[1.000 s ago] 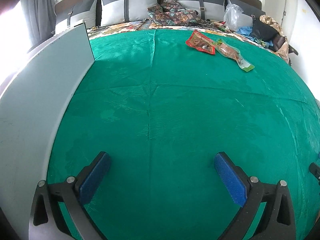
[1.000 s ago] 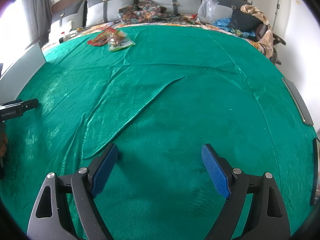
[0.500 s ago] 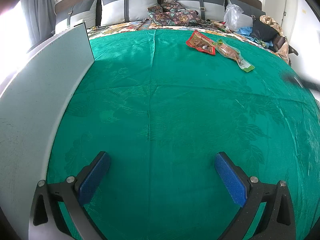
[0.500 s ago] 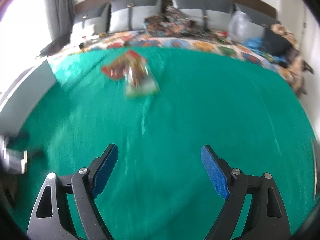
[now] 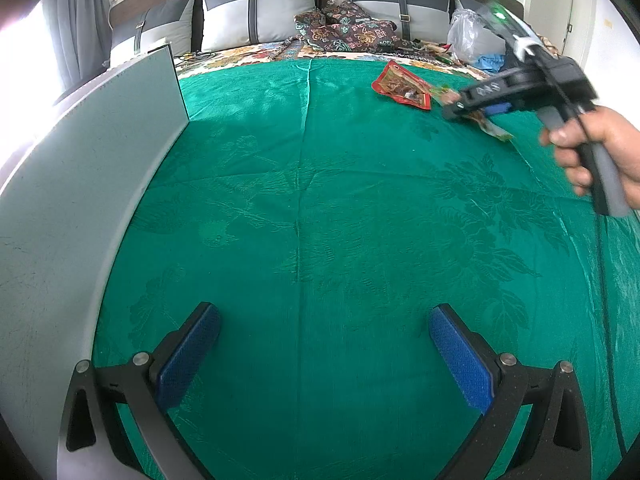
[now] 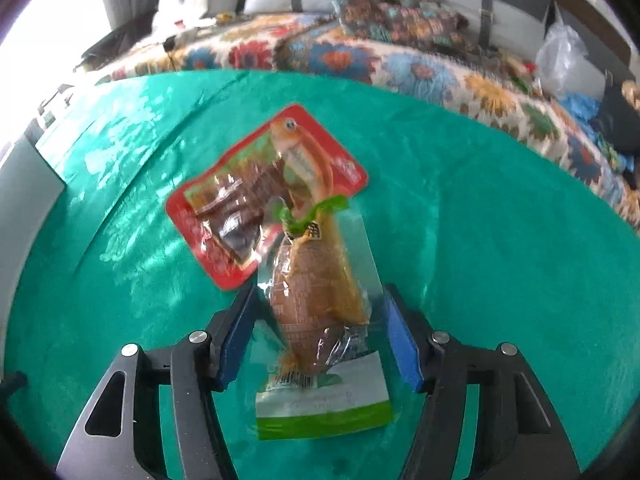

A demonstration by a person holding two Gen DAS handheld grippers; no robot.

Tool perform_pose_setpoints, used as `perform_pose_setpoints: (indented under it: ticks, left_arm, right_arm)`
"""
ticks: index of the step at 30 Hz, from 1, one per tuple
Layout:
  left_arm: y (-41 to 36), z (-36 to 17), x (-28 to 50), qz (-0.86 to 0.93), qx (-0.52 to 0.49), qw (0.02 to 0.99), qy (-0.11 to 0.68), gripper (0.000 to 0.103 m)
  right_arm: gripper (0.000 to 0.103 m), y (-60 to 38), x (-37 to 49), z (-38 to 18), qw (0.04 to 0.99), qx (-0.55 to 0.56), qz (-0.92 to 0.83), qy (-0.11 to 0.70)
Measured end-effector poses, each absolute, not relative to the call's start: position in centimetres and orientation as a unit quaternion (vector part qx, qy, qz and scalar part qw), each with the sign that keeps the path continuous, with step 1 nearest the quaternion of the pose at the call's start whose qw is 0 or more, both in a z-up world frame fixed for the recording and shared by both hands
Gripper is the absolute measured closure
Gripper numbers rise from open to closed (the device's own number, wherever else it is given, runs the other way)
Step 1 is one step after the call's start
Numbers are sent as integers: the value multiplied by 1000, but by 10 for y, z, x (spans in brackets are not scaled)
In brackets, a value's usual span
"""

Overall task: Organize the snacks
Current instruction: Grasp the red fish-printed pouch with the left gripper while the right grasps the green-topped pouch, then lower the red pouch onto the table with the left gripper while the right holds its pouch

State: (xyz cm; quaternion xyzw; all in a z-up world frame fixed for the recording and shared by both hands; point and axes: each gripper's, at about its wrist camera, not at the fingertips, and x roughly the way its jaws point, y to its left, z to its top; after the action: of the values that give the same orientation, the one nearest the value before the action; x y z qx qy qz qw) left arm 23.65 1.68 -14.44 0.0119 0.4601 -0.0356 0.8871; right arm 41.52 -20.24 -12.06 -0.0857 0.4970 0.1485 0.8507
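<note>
A green patterned cloth [image 5: 320, 208] is covering the bed, with grey pillows [image 5: 256, 12] and a floral quilt [image 6: 400, 60] lying beyond it at the headboard end. A pale grey board [image 5: 80, 184] is standing upright along the cloth's left edge in the left wrist view. Past the quilt, a clear plastic bag [image 5: 466, 38] is sitting among other clutter; what it is holding cannot be made out.

The left gripper [image 5: 320, 356] is hanging low over bare cloth, its blue pads spread wide with nothing between them.

The right gripper [image 6: 316, 332] is reaching over the far part of the cloth, gripped by the person's right hand [image 5: 600, 156]. Its jaws are standing apart on either side of a clear snack packet with a green edge [image 6: 320, 320], which is lying flat on the cloth and showing a brown piece of food inside. The pads are flanking the packet's sides; whether they are touching it is unclear. A red snack packet [image 6: 256, 196] is lying just beyond, its near corner tucked under the clear packet's far end, dark strips showing through its window.
</note>
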Motion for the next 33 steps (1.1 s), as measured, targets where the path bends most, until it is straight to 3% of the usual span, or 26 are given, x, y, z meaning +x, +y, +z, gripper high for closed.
perform_pose_setpoints:
  ticks: [6,10,18,27,28,30,33]
  left_arm:
    - [16,-145,238,-35,13,887,460,0]
    - [12,-142,251,-56,17,876,480,1]
    - [-50,-94,427,-136,56,859,490,1]
    - [-88,-131,543,-98,55,846,521,3]
    - [-89,-136,545,-103,54,846,521,11]
    - [-96,-135,538,-113,57,857,499,40]
    - [-99,-127,519,-121,58,870,475,63]
  right_arm:
    - [40,-239,365,-111,833,-33,152,531]
    - [39,-277,279,-107,844,-27,122,521]
    - [39,-331,168,-114,890,2,47,453]
    - [36,-335,161,-120,902,-6,35,429]
    - [36,-336,162,-120,902,-5,36,429]
    - [36,-337,157,-120,903,0,37,428]
    - [36,-339,156,-121,903,1,38,428]
